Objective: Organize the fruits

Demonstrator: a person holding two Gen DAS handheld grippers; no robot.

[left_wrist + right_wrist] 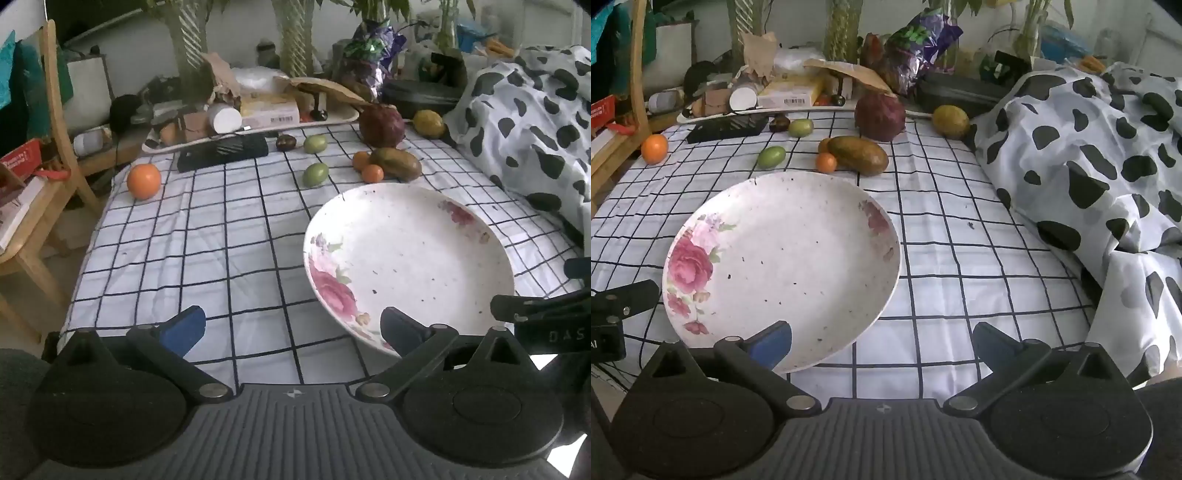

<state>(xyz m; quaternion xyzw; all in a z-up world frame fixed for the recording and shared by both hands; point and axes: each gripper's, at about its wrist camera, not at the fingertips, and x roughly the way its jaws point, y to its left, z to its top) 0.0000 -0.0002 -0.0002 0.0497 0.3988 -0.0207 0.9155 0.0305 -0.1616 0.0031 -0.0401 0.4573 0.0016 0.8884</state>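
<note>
Both the left gripper (291, 328) and right gripper (882, 343) hover with fingers spread wide and empty above a table draped in white, black-gridded cloth (207, 236), where a shallow white plate with pink roses (798, 192) lies bare. Beyond it sit scattered fruits: a round orange (144, 181), two small green plums (316, 174), a brownish-green mango (857, 155) and a dark red pomegranate (880, 116). All look firm, smooth and apt to roll; a hold across the middle seems safest.

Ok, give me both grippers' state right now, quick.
Left gripper: open wide, holding nothing, above the checked cloth beside the plate.
Right gripper: open wide, holding nothing, its left finger over the plate's near rim.
</note>
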